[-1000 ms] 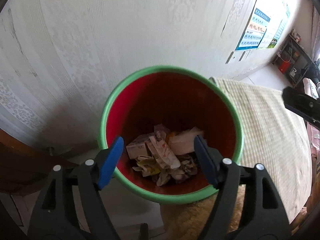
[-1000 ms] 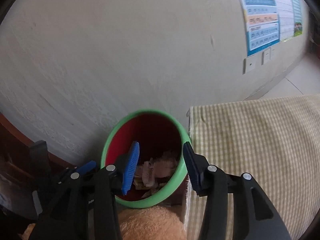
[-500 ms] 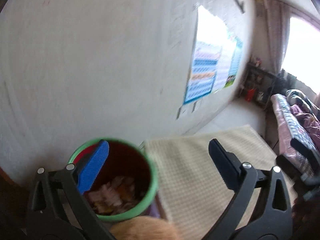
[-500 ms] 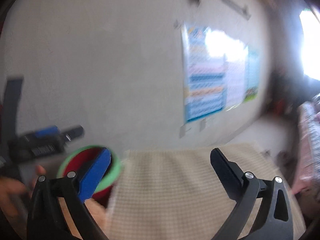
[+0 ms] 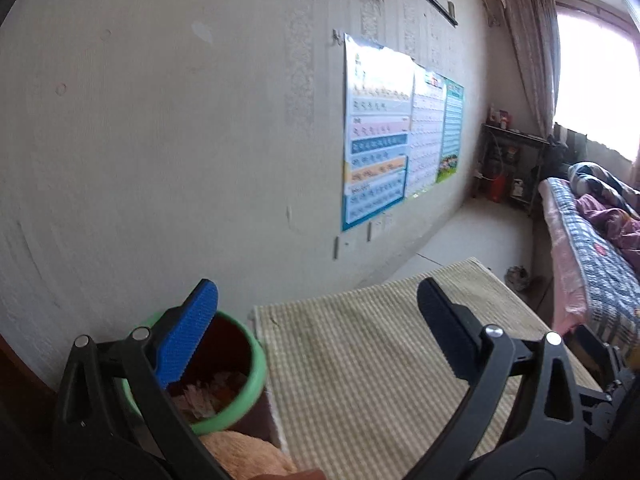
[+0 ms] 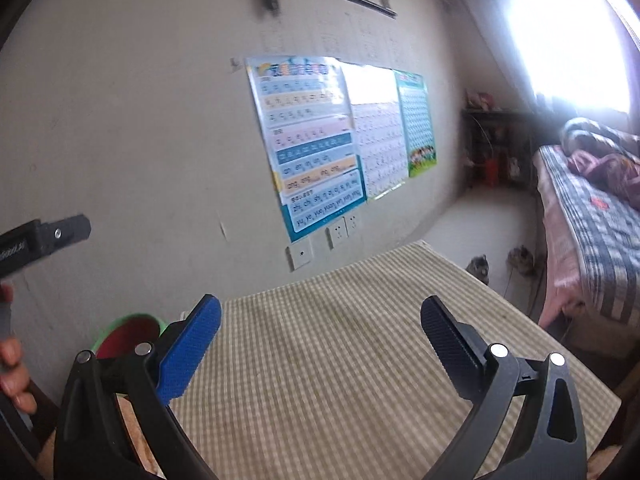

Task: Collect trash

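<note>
A green bin with a red inside (image 5: 244,376) stands at the lower left of the left wrist view, beside the table, with crumpled paper and wrappers (image 5: 208,394) in it. My left gripper (image 5: 316,308) is open and empty, its blue left finger over the bin's rim and the other over the cloth. In the right wrist view the bin (image 6: 128,332) sits low at the left, partly hidden behind a finger. My right gripper (image 6: 320,316) is open and empty above the checked tablecloth (image 6: 340,360).
A table with a checked cloth (image 5: 380,352) fills the foreground against a pale wall with posters (image 5: 384,148). A bed with patterned covers (image 5: 592,248) stands at the right. A hand (image 6: 12,372) and the other gripper's body (image 6: 40,240) show at the left edge.
Both grippers have swung right and up, away from above the bin and toward the table and room. Their jaws have spread wider. The bin has slid to the lower left of both views.
</note>
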The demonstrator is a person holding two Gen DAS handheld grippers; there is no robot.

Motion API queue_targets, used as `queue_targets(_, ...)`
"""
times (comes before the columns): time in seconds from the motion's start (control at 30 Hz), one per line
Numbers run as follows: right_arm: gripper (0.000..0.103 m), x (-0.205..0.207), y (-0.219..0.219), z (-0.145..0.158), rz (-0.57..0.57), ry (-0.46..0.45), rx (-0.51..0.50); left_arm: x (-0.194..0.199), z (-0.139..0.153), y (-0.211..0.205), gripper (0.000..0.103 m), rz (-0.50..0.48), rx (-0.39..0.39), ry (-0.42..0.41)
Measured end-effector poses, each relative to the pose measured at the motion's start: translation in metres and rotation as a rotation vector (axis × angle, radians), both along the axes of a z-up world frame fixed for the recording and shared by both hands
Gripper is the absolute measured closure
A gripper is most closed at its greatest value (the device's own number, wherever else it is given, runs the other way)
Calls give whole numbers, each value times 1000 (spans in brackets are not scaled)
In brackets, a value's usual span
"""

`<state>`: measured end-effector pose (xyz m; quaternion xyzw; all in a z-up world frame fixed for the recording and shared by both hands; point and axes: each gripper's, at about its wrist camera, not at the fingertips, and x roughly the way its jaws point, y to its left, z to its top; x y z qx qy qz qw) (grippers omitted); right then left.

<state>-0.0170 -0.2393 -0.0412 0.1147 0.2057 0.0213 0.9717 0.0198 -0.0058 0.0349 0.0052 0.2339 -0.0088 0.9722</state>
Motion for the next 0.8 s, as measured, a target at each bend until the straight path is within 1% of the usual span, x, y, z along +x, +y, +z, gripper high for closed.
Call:
queue_targets(0.1,6,-3,-3,0,-12,2,-1,2,-1,-5,5,-15,-13,27)
queue_targets(0.27,6,-3,-3,0,-14,9,5,3,-3,-12,5,-23,10,33)
queue_targets(0.8,6,3,-3,-12,-16,58,-2,4,-8,0,5,-8,-19,55)
